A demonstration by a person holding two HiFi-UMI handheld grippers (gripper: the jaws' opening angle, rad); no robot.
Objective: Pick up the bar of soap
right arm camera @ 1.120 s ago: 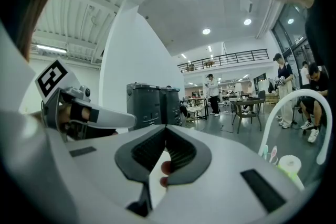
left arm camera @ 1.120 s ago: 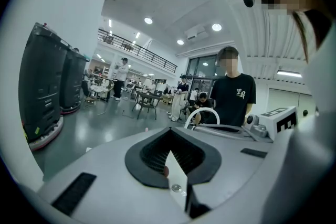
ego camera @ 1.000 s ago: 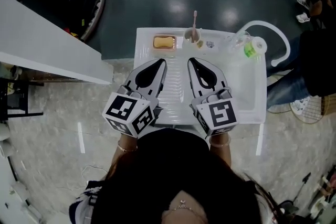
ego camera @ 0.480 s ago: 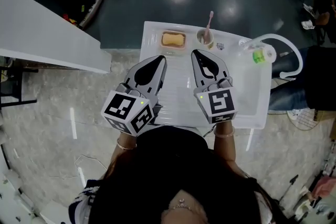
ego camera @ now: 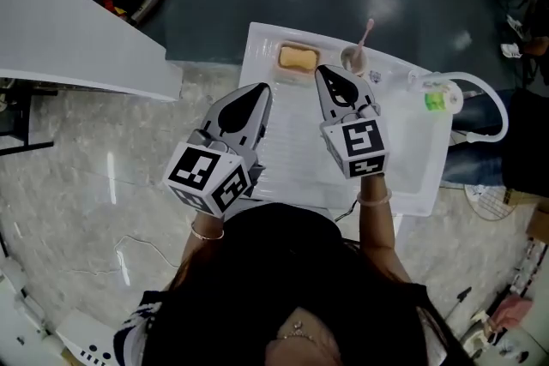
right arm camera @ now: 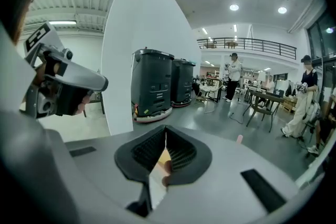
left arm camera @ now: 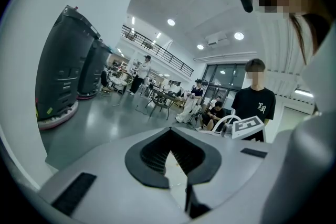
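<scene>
The bar of soap [ego camera: 298,58] is orange-yellow and lies in a white dish at the far edge of the white sink unit [ego camera: 292,159]. My right gripper [ego camera: 326,73] is shut and empty, its tip just right of the soap and short of it. Under its tips [right arm camera: 165,131] in the right gripper view a yellow sliver of soap [right arm camera: 163,157] shows. My left gripper [ego camera: 257,90] hovers over the ribbed drainboard, nearer me and left of the soap, jaws shut with nothing in them. The left gripper view looks out over its shut tips [left arm camera: 169,134] into the hall.
A cup holding a pink toothbrush [ego camera: 355,56] stands right of the soap, close to the right gripper's tip. A green-labelled bottle [ego camera: 435,99] and a white curved hose [ego camera: 491,103] sit at the sink's right side. A white partition [ego camera: 77,39] runs along the left.
The right gripper has moved forward and now lies close beside the soap and the cup. The left gripper has kept its place over the drainboard. Both stayed shut.
</scene>
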